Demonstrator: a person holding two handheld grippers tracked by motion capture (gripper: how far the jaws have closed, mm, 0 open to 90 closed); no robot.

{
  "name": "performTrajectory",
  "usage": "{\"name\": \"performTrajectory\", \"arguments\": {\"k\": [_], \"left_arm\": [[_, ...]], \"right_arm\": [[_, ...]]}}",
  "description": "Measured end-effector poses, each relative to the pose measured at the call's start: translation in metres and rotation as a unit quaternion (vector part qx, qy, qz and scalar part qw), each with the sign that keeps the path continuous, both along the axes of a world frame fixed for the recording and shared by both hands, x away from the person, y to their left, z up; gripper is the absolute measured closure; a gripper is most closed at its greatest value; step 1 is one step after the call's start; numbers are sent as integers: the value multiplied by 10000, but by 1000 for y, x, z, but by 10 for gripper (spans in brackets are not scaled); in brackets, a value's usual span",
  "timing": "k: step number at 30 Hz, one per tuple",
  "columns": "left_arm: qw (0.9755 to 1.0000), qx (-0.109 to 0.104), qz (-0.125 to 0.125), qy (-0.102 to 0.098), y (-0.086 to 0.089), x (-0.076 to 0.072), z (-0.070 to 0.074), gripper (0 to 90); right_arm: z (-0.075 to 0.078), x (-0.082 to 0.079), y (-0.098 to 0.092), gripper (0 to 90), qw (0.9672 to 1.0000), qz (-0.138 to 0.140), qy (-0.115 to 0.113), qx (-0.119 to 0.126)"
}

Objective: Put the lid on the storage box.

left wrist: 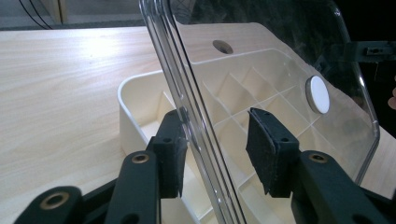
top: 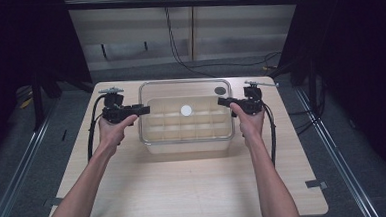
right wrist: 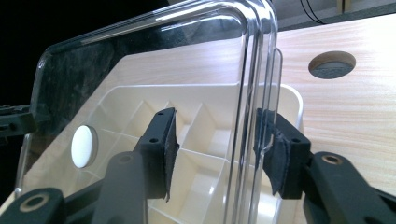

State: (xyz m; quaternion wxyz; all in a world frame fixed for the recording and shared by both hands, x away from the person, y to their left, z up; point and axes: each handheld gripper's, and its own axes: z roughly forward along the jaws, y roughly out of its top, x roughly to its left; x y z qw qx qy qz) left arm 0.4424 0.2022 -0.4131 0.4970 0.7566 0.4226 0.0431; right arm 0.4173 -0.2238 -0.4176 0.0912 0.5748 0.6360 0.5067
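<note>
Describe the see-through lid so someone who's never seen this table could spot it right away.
On the pale wooden table sits a cream plastic box with a grid of compartments. Over it lies the clear, round-cornered plastic lid, its side edges between the jaws of two hand-held grippers. Unlike the box, it is transparent and carries a white round disc.

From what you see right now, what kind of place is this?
Probably a lab recording station, not a home: a bare wooden table with a cable hole, dark curtains at the sides, and cables across a grey floor.
</note>
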Motion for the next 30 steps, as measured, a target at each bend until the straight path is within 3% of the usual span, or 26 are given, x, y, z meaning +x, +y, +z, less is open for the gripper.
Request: {"name": "performTrajectory", "arguments": {"k": [3,13,19,28,30], "left_arm": [[10000,-20,5,30,0,0,-5,564],[9998,95,-111,155,1,2,-16,528],[9995,112,-129,269,2,3,-23,514],[9994,125,-162,280,4,1,-28,509],[9993,153,-181,302,4,1,-29,509]], "right_arm": [[-4,3,3,465,9999,-41,47,-143],[-16,8,5,437,9996,-100,192,-183],[-22,11,11,388,9988,-164,244,-381],[-23,10,14,369,9979,-198,177,-589],[-23,10,15,352,9967,-269,143,-747]]}}
